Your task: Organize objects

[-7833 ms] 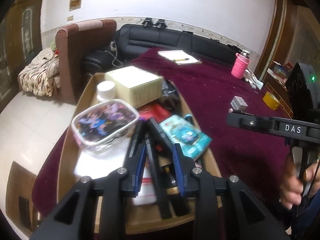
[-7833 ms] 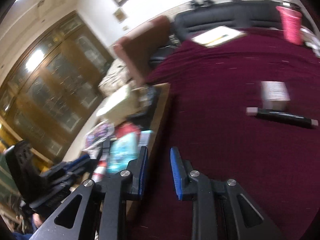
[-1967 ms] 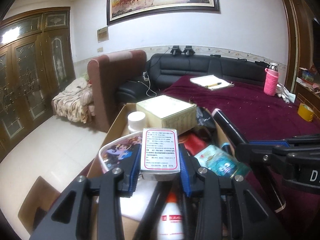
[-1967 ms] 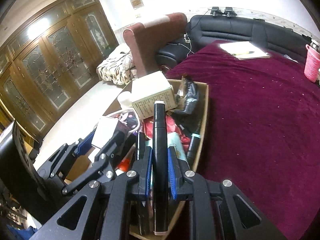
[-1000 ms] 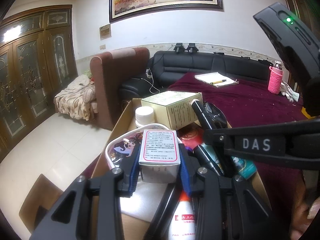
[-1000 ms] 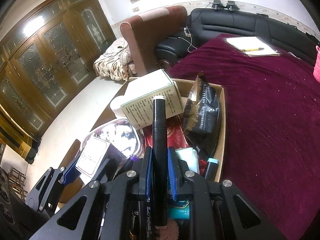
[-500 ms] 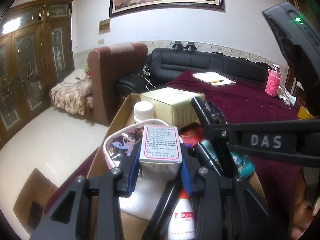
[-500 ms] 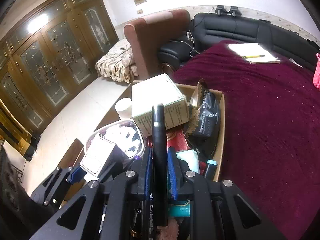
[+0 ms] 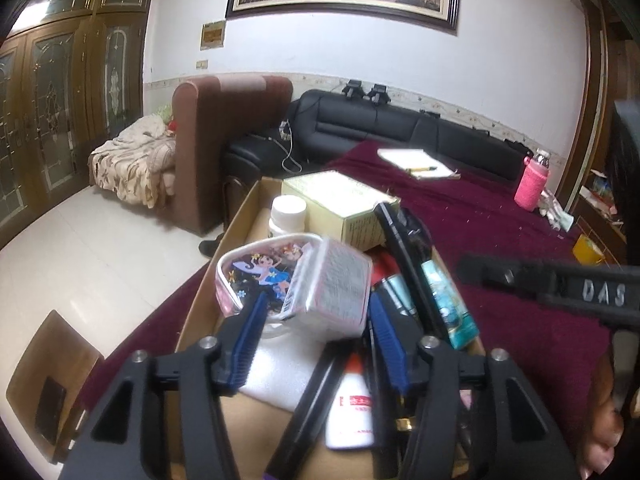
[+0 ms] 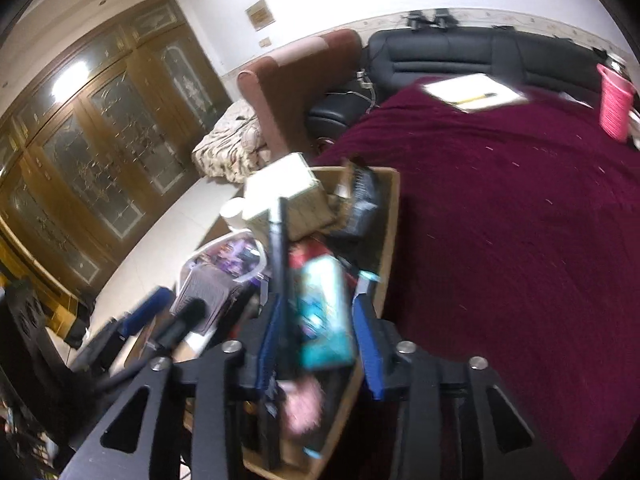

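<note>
The left gripper is spread wide, its 2 blue pads apart; 1 small white box with a pink border lies tilted between them, touching neither pad clearly, resting on the cartoon-printed clear pouch. The box's print is too blurred to read. The right gripper is released as well, with 2 blue pads either side of 1 teal packet and 1 long black pen-like stick that leans against its left pad; whether the pad touches it I cannot tell.

All lie in 1 cardboard box on the maroon-covered counter. Inside it: 1 cream carton, 1 white-capped jar, 1 white bottle with a red label, its writing unreadable, and 1 dark pouch.

The right gripper's body, seen from the left wrist view, reads "DAS". Farther off on the counter sit 1 notepad with 1 pen and 1 pink-sleeved bottle.
</note>
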`<act>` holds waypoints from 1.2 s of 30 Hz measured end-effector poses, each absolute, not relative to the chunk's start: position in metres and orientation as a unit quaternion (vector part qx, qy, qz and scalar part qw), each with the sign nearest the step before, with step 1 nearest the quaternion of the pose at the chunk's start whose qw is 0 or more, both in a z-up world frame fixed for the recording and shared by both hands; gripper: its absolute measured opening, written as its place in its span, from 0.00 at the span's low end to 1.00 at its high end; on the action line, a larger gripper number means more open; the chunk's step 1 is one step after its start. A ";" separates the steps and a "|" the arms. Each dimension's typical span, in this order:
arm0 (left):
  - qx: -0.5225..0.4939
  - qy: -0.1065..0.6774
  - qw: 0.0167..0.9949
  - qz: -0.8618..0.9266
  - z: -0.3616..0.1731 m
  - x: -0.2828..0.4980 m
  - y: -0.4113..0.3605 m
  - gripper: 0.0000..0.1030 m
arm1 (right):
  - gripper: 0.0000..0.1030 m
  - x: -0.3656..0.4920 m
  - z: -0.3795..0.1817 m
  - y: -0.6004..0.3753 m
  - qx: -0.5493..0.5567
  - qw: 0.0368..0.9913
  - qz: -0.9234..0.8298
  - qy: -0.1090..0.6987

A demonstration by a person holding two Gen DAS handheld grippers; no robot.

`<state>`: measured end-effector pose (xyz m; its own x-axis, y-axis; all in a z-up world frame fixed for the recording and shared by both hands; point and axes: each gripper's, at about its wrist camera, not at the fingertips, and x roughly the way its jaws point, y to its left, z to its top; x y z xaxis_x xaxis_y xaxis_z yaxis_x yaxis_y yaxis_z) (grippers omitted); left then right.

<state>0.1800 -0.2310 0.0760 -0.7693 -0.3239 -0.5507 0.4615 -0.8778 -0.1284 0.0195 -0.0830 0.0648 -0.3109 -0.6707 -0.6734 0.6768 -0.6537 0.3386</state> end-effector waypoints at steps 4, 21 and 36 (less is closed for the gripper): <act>0.242 0.129 0.194 -0.942 0.088 0.183 -0.216 0.70 | 0.59 0.016 0.065 -0.048 0.400 0.394 -0.827 -0.011; 0.241 0.078 0.219 -0.942 0.121 0.195 -0.189 1.00 | 0.89 0.038 0.072 -0.053 0.305 0.417 -0.856 0.007; 0.251 0.065 0.344 -0.902 0.129 0.194 -0.195 1.00 | 0.96 0.062 0.084 -0.019 0.207 0.431 -0.878 -0.017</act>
<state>0.1941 -0.1949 0.1289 -0.6370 -0.5889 -0.4974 0.6543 -0.7543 0.0551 0.0616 -0.0189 0.0844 -0.5433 -0.7638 -0.3486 0.7494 -0.6283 0.2088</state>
